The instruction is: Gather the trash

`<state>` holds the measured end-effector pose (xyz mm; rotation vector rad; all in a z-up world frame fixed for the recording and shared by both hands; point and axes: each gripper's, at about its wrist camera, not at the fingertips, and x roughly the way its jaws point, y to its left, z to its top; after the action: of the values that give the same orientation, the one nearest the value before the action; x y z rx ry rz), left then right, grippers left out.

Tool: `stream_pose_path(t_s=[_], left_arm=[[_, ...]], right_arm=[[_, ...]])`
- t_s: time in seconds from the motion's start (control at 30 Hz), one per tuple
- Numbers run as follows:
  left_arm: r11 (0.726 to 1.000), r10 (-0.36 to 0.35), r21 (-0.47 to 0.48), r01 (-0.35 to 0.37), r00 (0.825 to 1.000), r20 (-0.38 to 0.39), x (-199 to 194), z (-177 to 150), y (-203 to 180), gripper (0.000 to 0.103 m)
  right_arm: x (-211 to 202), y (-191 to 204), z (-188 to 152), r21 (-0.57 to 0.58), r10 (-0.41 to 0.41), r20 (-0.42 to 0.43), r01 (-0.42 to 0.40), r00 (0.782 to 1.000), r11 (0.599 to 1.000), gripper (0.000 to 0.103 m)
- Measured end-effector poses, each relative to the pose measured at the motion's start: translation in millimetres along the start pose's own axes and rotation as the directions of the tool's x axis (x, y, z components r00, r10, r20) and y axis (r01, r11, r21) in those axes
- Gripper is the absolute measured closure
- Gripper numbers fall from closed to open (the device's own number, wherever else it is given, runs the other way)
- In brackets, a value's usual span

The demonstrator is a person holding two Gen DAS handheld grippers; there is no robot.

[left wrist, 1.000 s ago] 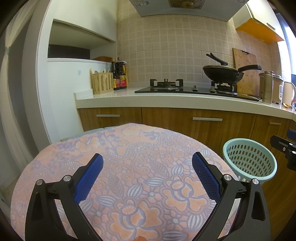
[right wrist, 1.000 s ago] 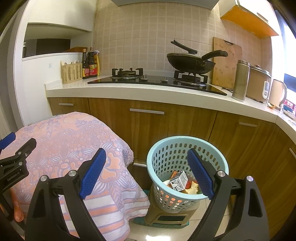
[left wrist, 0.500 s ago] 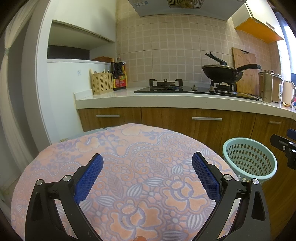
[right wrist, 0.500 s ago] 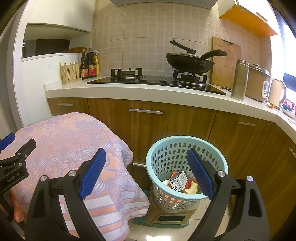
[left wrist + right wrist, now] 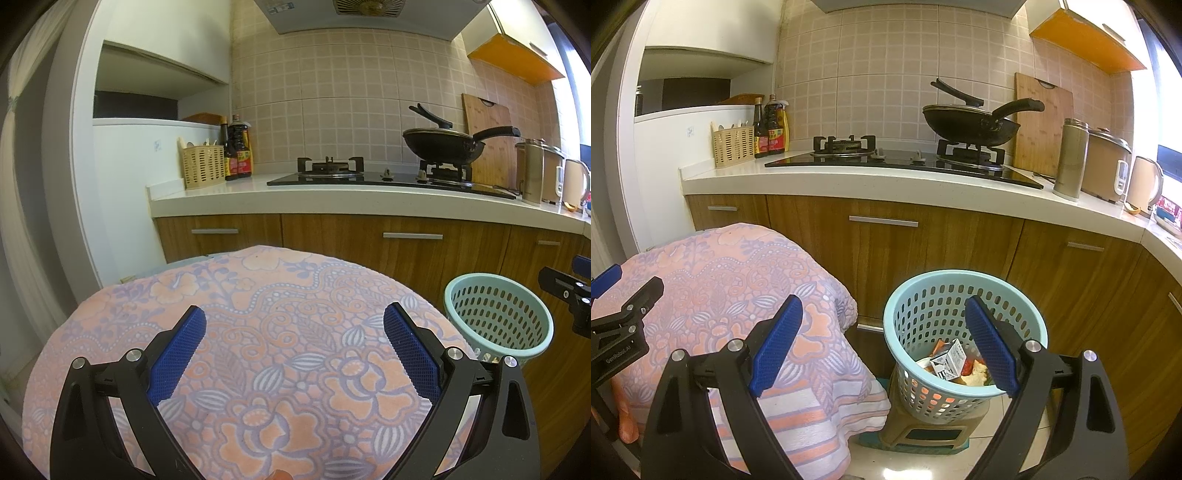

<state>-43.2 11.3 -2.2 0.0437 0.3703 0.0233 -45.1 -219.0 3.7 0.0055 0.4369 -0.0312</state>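
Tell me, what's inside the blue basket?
The blue basket holds trash: a small white carton, plus orange and red scraps. Anything deeper is hidden under that pile and behind the basket's near wall.

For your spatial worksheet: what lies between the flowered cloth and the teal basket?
Nothing: right wrist view shows a bare gap between flowered cloth and teal basket.

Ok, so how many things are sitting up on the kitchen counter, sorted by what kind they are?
Bottles: 2
Utensil baskets: 1
Woks with lid: 1
Cutting boards: 1
Steel flasks: 1
Rice cookers: 1
Kettles: 1
Total: 8
The far right corner holds a few more bits, too small to tell.
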Motion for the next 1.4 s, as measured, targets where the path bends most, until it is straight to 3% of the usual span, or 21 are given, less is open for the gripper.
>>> stream_pose_path(t_s=[1.4], left_arm=[[1.0, 0.003, 0.008, -0.003, 1.0, 0.007, 1.4, 2.1, 1.1, 0.009]], right_arm=[[0.6, 0.5, -1.6, 0.01, -0.003, 0.003, 0.003, 1.0, 1.0, 0.018]])
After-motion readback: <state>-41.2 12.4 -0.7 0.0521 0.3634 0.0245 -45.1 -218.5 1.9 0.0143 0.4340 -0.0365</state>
